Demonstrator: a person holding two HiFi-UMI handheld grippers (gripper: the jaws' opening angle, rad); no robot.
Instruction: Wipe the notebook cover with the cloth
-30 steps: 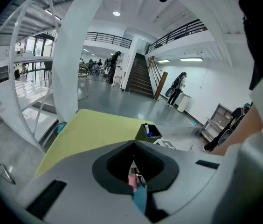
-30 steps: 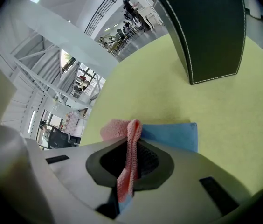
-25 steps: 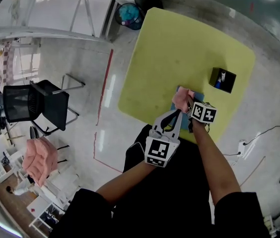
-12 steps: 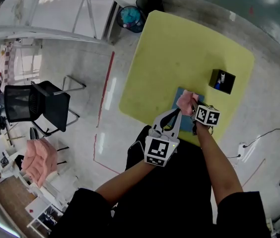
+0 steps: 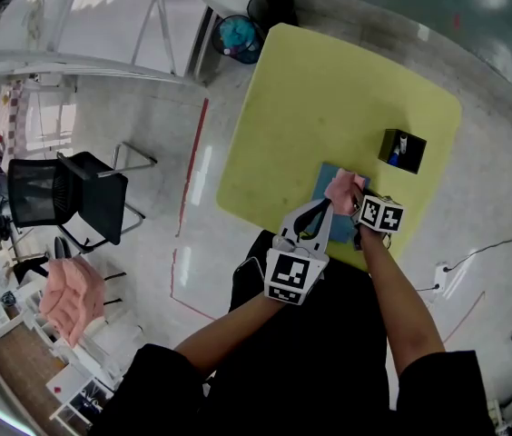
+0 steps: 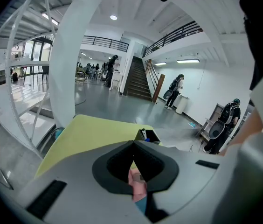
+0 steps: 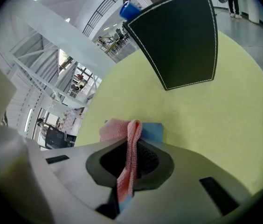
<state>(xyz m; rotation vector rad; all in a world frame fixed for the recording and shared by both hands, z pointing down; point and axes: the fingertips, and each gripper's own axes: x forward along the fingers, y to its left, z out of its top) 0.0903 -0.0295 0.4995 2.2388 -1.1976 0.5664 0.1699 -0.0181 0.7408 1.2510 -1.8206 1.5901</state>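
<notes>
A blue notebook lies near the front edge of the yellow-green table. On top of it rests a pink cloth, and my right gripper is shut on that cloth. In the right gripper view the cloth hangs out of the right gripper over the notebook. My left gripper is shut, its tips at the notebook's near edge. In the left gripper view, bits of cloth and notebook show through the slit of the left gripper.
A black open box stands on the table to the right, beyond the notebook; it fills the top of the right gripper view. On the floor at left are a black chair and, past the table's far corner, two bins.
My right gripper has drawn the cloth a little to the right and nearer across the notebook, baring more blue cover on the left. The left gripper has stayed put.
</notes>
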